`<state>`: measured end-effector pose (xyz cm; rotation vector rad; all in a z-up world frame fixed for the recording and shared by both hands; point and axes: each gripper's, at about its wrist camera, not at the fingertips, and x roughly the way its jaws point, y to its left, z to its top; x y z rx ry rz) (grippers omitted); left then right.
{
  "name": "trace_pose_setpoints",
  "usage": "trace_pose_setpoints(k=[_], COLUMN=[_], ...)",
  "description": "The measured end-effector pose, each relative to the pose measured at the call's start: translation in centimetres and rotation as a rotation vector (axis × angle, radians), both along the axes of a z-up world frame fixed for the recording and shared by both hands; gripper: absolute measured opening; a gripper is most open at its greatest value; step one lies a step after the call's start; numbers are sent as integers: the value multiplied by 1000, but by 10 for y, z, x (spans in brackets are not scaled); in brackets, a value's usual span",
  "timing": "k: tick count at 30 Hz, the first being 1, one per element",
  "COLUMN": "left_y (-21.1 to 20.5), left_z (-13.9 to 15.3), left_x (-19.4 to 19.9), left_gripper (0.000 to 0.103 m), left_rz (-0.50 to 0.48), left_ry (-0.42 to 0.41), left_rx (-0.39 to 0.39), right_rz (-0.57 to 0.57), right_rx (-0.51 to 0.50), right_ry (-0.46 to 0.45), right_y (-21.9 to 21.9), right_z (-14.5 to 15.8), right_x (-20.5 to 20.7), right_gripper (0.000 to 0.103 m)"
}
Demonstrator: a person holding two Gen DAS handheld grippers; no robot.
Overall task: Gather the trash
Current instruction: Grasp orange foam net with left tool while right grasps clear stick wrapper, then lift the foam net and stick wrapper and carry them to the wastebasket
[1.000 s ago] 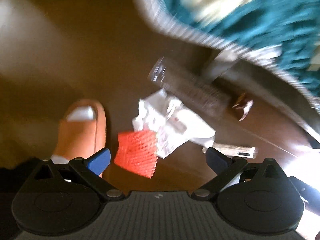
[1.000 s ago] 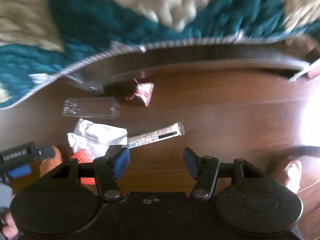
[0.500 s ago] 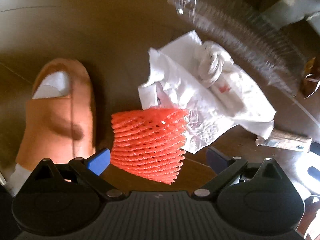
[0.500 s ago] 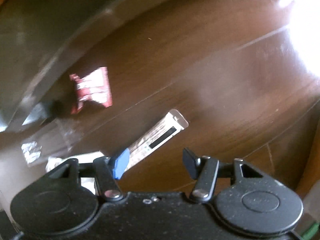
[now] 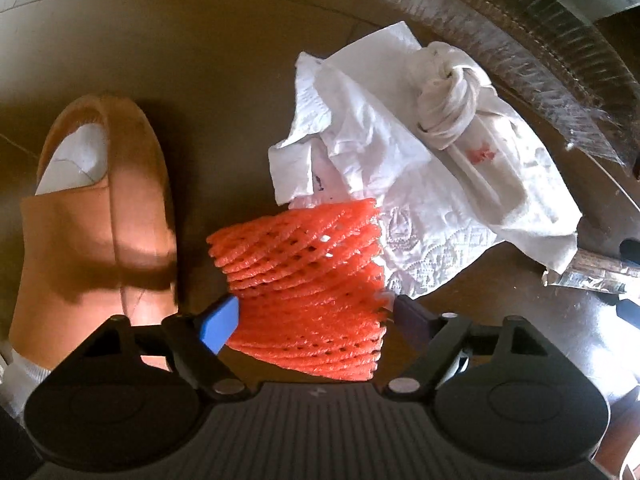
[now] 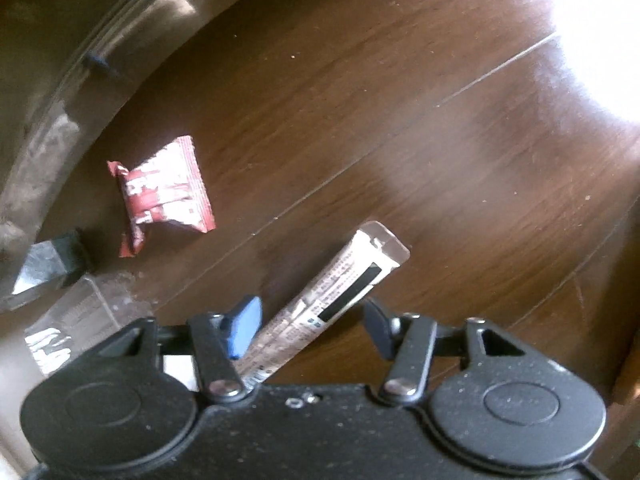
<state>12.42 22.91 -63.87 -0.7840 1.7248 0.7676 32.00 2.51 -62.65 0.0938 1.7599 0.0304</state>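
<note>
An orange foam net [image 5: 304, 280] lies on the dark wooden floor. My left gripper [image 5: 314, 316] points down over it, its jaws closing with the net between them and the blue pads [image 5: 220, 322] just at its edges. Crumpled white tissue and a knotted bag [image 5: 420, 184] lie beyond the net. A long printed stick wrapper [image 6: 344, 292] lies slantwise between the closing jaws of my right gripper [image 6: 310, 326], not pinched. To the upper left is a red snack wrapper [image 6: 164, 192].
A person's foot in an orange slipper [image 5: 92, 220] stands just left of the net. Ribbed clear plastic packaging [image 5: 520, 40] lies at the top right. A clear wrapper [image 6: 76, 320] and a dark furniture edge [image 6: 60, 120] are at the left.
Both grippers have dropped close to the floor. The left jaws have narrowed around the orange net, the right jaws around the stick wrapper. The right view has rolled.
</note>
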Motion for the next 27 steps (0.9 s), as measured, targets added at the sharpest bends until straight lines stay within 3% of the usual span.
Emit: trace_pose_setpoints(k=[1, 5, 10, 11, 17, 27], left_y=[0, -2, -1, 0, -18, -85], left_z=[1, 6, 14, 16, 47, 165], left_x=[0, -1, -1, -2, 16, 50], left_gripper=[79, 66, 22, 19, 16, 16], left_rz=[1, 1, 7, 13, -37, -239], left_ry=[-2, -2, 39, 38, -15, -212], left_rx=[2, 16, 31, 24, 0, 8], right_rz=[-1, 13, 37, 43, 62, 165], right_rx=[-13, -16, -28, -31, -28, 16], right_ry=[3, 5, -20, -27, -86, -311], right_y=[0, -3, -19, -23, -41, -77], right_z=[0, 0, 10, 15, 64, 195], right_x=[0, -1, -8, -10, -25, -28], right_gripper=[32, 26, 22, 22, 20, 19])
